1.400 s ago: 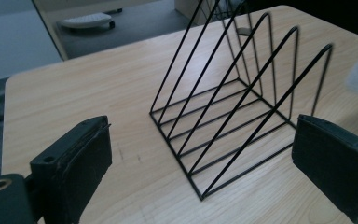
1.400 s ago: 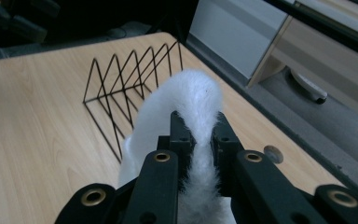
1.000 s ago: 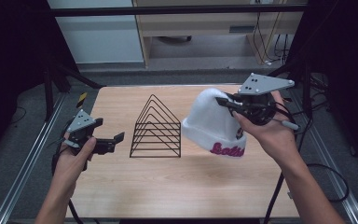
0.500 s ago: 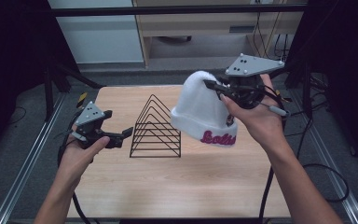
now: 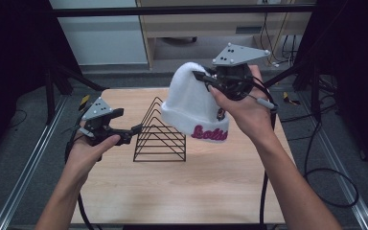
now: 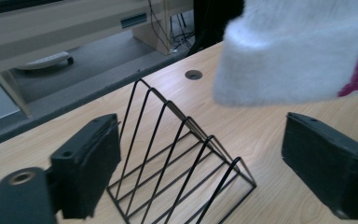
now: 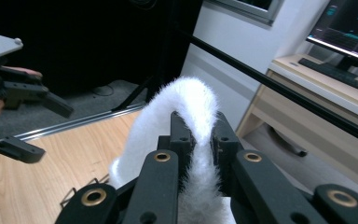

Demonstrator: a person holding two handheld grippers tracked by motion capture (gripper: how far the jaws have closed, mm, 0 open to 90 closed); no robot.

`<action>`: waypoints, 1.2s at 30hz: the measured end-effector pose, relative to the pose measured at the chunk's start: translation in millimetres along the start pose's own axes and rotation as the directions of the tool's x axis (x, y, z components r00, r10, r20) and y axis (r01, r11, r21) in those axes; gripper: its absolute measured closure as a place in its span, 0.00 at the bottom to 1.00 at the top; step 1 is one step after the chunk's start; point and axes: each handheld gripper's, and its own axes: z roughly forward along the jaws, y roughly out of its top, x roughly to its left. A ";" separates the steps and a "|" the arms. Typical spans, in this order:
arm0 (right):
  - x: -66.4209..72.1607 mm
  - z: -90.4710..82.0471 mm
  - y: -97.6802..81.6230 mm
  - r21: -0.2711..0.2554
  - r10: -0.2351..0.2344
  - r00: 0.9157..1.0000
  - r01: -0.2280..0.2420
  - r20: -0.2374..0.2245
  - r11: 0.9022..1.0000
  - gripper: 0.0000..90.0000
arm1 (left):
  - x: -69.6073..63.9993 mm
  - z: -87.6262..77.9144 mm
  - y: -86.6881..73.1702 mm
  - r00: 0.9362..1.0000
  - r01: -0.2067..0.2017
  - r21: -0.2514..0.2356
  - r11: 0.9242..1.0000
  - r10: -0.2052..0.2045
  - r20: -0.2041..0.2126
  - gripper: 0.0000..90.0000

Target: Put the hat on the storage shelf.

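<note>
Pinching a white hat [image 5: 191, 103] above the rack [image 5: 160, 134], right gripper [image 5: 202, 76]; left gripper [image 5: 135, 129] open, jaws just narrowing, empty.

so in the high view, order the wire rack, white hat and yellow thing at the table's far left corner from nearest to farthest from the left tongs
1. wire rack, just right of the left tongs.
2. yellow thing, behind them at the table's far left corner.
3. white hat, lifted above the rack's right side, pinched in the right tongs.

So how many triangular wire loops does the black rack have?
5, standing in a row along the wire rack on the table, from its near end to its far end below the white beanie. None look hidden.
</note>
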 end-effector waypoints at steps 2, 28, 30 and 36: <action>0.8 4.8 1.4 -0.003 0.000 1.000 0.000 -0.006 1.000 0.92 | -0.1 1.3 0.6 1.000 0.003 -0.004 1.000 -0.003 0.008 0.16; 17.6 32.1 25.6 -0.063 0.014 0.995 -0.020 -0.096 0.998 0.92 | -3.9 41.2 22.3 0.997 -0.012 0.037 0.999 0.009 0.077 0.20; 18.9 33.8 26.8 -0.065 0.013 0.995 -0.020 -0.100 0.998 0.92 | -4.2 42.4 24.1 0.996 -0.003 0.027 1.000 0.001 0.087 0.22; 22.5 36.0 30.4 -0.070 0.006 0.993 -0.015 -0.115 0.997 0.92 | -0.3 41.6 26.6 0.997 0.014 0.035 0.999 -0.017 0.078 0.41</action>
